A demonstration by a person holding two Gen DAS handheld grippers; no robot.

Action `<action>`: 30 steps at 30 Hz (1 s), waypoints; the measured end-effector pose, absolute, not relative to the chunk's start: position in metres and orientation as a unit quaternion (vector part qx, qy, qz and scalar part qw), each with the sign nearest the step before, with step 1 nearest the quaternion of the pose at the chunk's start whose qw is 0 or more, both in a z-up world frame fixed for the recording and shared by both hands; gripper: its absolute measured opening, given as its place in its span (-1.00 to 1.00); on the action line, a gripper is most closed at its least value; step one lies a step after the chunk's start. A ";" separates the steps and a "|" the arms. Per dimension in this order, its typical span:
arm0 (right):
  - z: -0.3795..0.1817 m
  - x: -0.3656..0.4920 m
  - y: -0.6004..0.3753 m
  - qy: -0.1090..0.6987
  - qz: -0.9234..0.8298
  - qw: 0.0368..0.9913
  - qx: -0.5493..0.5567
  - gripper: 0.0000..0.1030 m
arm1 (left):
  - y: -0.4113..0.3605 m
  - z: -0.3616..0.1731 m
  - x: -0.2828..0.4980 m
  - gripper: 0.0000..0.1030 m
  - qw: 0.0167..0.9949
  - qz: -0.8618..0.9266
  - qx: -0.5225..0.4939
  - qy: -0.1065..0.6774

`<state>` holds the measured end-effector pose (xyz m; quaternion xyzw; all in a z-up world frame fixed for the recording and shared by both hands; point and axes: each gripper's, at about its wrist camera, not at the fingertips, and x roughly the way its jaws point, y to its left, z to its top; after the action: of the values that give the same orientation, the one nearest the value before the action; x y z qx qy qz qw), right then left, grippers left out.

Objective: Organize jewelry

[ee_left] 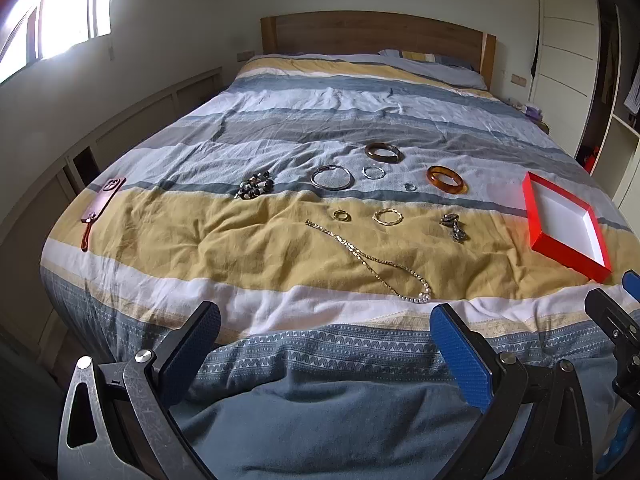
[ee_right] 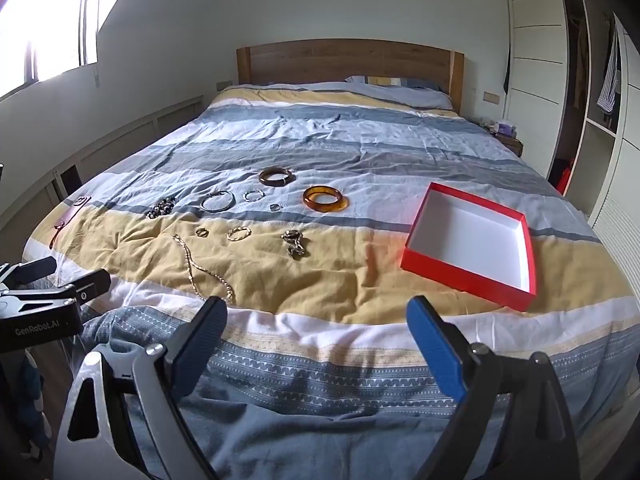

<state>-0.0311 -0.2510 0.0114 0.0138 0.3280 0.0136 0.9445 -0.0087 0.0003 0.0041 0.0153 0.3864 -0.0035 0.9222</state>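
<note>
Jewelry lies spread on the striped bed: a gold chain necklace [ee_left: 368, 262] [ee_right: 200, 270], an amber bangle [ee_left: 447, 179] [ee_right: 325, 199], a dark brown bangle [ee_left: 383, 152] [ee_right: 276, 176], a silver hoop [ee_left: 332, 177] [ee_right: 218, 201], small rings, a beaded piece [ee_left: 254, 188] and a metal chain piece [ee_left: 454, 226] [ee_right: 295, 244]. An empty red box with white inside [ee_left: 564, 226] [ee_right: 472, 246] sits at the right. My left gripper [ee_left: 326, 344] and right gripper [ee_right: 316, 340] are both open and empty, at the foot of the bed, short of the jewelry.
A brown strap-like item [ee_left: 100, 210] lies at the bed's left edge. A wooden headboard [ee_left: 376, 34] and pillow are at the far end. White wardrobes [ee_right: 536, 60] stand at the right, a low wall ledge at the left.
</note>
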 end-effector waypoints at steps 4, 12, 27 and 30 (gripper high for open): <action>0.010 -0.035 -0.250 0.325 0.014 0.945 0.015 0.78 | 0.001 0.004 -0.008 0.99 0.920 -0.005 0.015 0.393; 0.007 -0.033 -0.249 0.324 0.022 0.946 0.019 0.78 | -0.003 0.001 -0.011 0.99 0.919 -0.008 0.025 0.393; -0.011 -0.021 -0.246 0.336 0.042 0.941 0.014 0.78 | -0.001 -0.010 0.003 0.99 0.913 -0.016 0.025 0.407; -0.017 -0.018 -0.249 0.341 0.038 0.939 0.017 0.78 | 0.000 -0.011 0.006 0.99 0.913 -0.015 0.020 0.406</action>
<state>-0.0182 -0.2489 -0.0165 0.0171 0.3407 0.0377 0.9392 0.0062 0.0004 -0.0110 0.0197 0.4061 -0.0152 0.9135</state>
